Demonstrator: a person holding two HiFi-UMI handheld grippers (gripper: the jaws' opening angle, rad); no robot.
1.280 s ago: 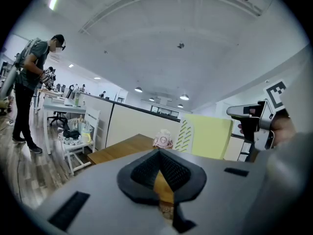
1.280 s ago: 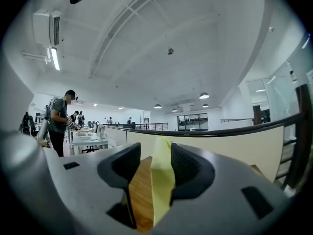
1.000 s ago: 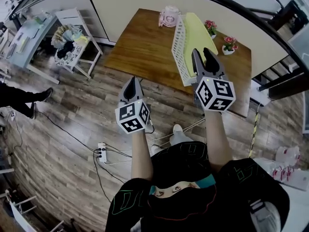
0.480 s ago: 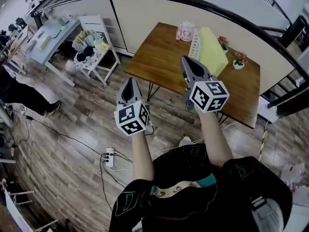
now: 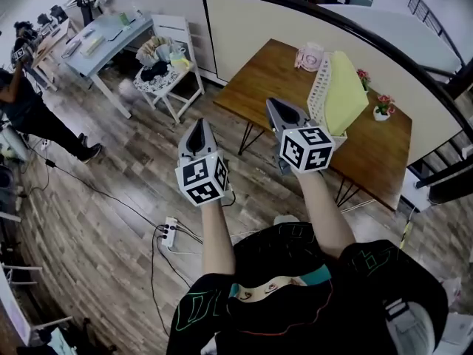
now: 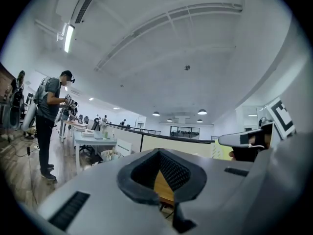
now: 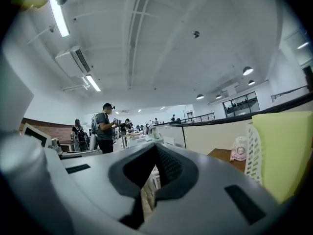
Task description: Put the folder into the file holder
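Observation:
A yellow folder [image 5: 346, 95] stands inside the white lattice file holder [image 5: 318, 93] on the wooden table [image 5: 273, 80]. In the right gripper view the folder [image 7: 286, 151] and the file holder [image 7: 253, 153] rise at the right edge. My right gripper [image 5: 278, 114] is shut and empty. It hovers near the table's front edge, just left of the holder and apart from it. Its jaws [image 7: 142, 204] meet with nothing between them. My left gripper [image 5: 196, 134] is shut too, held over the floor well left of the table, its tips [image 6: 168, 207] empty.
A pink object [image 5: 309, 56] and two small flower pots [image 5: 383, 108] sit on the table. A white chair piled with clutter [image 5: 164, 59], a grey desk [image 5: 107, 37] and a person [image 5: 26, 113] are to the left. A power strip [image 5: 171, 232] and cables lie on the floor.
The right gripper's jaws have shut and it has drawn back from the file holder towards the table's near edge. The head view has swung, showing more room at left. The left gripper barely moved.

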